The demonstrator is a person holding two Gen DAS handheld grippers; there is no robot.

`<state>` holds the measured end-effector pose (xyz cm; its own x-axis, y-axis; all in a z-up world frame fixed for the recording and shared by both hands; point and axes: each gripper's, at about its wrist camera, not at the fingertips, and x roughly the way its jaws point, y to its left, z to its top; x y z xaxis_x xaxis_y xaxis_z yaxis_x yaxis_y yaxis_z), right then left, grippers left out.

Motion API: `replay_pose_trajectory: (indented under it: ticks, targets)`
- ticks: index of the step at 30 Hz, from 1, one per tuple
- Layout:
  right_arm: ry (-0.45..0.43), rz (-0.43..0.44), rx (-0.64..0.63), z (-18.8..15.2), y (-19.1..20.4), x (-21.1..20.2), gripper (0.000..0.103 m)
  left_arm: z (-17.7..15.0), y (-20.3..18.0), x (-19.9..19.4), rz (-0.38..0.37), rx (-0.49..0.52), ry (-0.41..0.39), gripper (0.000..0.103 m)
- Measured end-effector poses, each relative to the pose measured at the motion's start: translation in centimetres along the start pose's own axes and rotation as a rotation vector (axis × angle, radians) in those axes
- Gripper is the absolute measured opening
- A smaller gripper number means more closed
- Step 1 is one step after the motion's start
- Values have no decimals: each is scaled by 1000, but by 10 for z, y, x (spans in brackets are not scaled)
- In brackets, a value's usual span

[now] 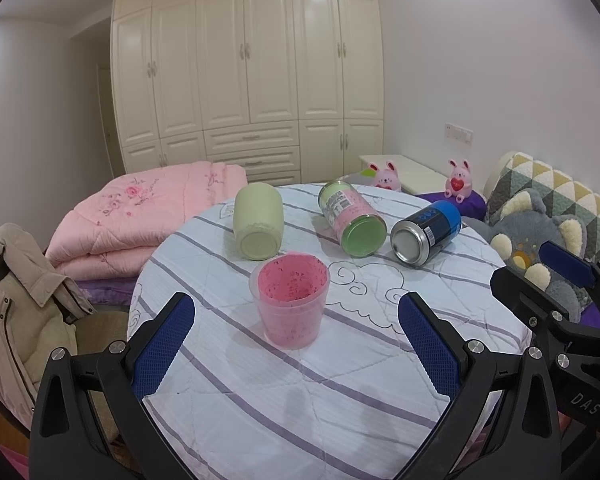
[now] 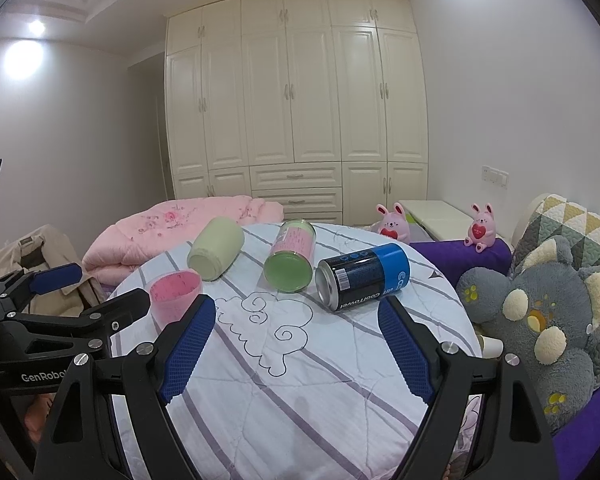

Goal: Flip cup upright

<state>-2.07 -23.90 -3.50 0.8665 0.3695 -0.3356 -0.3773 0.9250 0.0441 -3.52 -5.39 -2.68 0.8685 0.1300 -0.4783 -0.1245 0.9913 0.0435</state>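
Note:
A pink translucent cup (image 1: pixel 289 302) stands upright, mouth up, on the round table (image 1: pixel 300 400). My left gripper (image 1: pixel 296 344) is open and empty, just short of the cup, its blue pads either side and apart from it. The cup also shows in the right wrist view (image 2: pixel 175 294), behind the left gripper's finger (image 2: pixel 112 312). My right gripper (image 2: pixel 296 346) is open and empty over the table's middle. It shows at the right edge of the left wrist view (image 1: pixel 548 280).
A pale green cup (image 1: pixel 258 222), a pink and green jar (image 1: pixel 352 218) and a blue and black can (image 1: pixel 426 232) lie on their sides behind the pink cup. A grey plush (image 2: pixel 540 312) sits to the right, a pink quilt (image 1: pixel 140 216) and a jacket (image 1: pixel 20 300) to the left.

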Motion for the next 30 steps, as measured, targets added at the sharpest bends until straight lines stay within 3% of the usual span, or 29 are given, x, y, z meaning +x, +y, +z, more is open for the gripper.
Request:
replay_pose_trajectory:
  ticks: [30]
  targets:
    - [34, -13, -14, 1, 7, 14, 85, -2, 8, 14, -7, -3, 8, 103]
